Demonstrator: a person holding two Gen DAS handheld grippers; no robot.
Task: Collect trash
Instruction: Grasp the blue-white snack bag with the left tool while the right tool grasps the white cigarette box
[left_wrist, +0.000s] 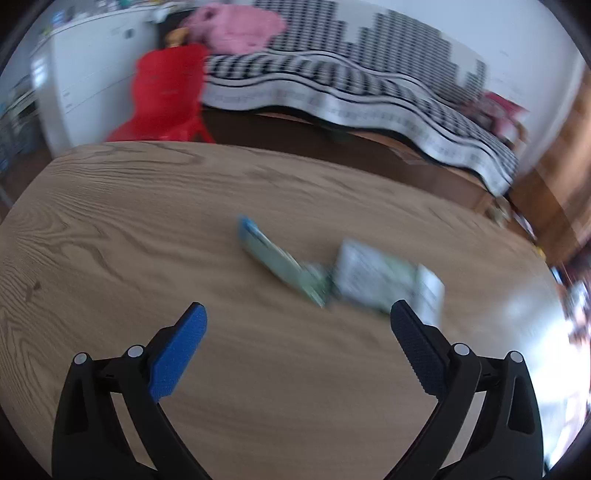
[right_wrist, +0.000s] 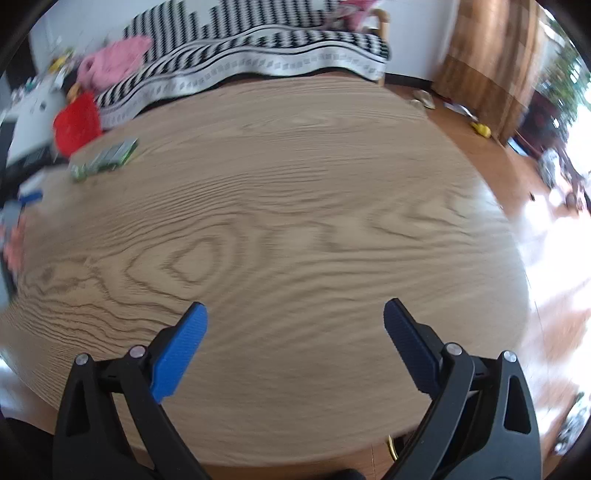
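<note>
Two pieces of trash lie on the wooden table (left_wrist: 147, 229): a long blue-and-green wrapper (left_wrist: 275, 258) and a flat green-and-white packet (left_wrist: 384, 280), touching at their ends. My left gripper (left_wrist: 297, 317) is open and empty, just short of them, its right finger (left_wrist: 417, 347) near the packet's corner. In the right wrist view the green packet (right_wrist: 105, 158) lies far left on the table (right_wrist: 295, 221). My right gripper (right_wrist: 293, 317) is open and empty over bare wood. Both views are motion-blurred.
A red plastic chair (left_wrist: 162, 99) stands behind the table, and it also shows in the right wrist view (right_wrist: 75, 122). A sofa with a black-and-white cover (left_wrist: 351, 74) holds a pink bundle (left_wrist: 236, 29). White cabinet (left_wrist: 92, 70) at left. Wooden door (right_wrist: 491, 62) at right.
</note>
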